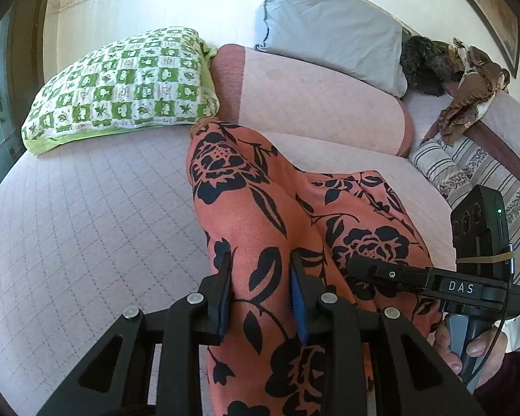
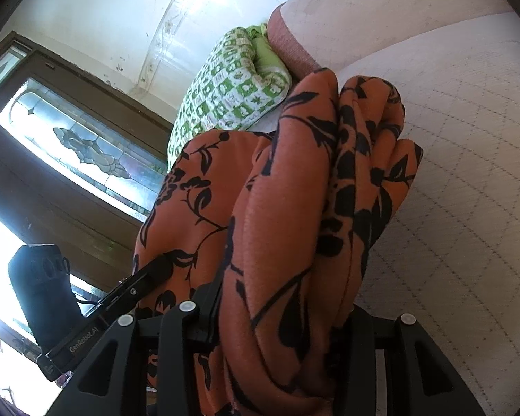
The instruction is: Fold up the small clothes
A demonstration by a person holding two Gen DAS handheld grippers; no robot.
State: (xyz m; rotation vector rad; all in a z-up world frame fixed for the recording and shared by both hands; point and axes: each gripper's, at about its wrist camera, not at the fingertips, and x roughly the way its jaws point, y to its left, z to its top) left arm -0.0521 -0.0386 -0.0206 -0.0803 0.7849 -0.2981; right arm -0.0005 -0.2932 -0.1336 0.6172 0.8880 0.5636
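Note:
An orange garment with a black flower print (image 1: 246, 180) hangs bunched over the pink quilted bed (image 1: 86, 208). My left gripper (image 1: 260, 263) is shut on a fold of it, cloth filling the gap between the blue-padded fingers (image 1: 300, 298). To the right, my right gripper (image 1: 360, 267) reaches into the same garment, with a hand (image 1: 468, 346) on its handle. In the right wrist view the garment (image 2: 287, 190) is gathered thickly in my right gripper (image 2: 284, 298), which is shut on it; the cloth hides its right finger. My left gripper (image 2: 156, 267) bites the cloth at lower left.
A green-and-white checked pillow (image 1: 121, 83), a pink bolster (image 1: 312, 97) and a grey pillow (image 1: 329, 24) lie at the bed's far side. A striped cushion (image 1: 468, 166) and brown cloth on a rail (image 1: 468, 97) sit right. A glazed wooden door (image 2: 69, 145) stands left.

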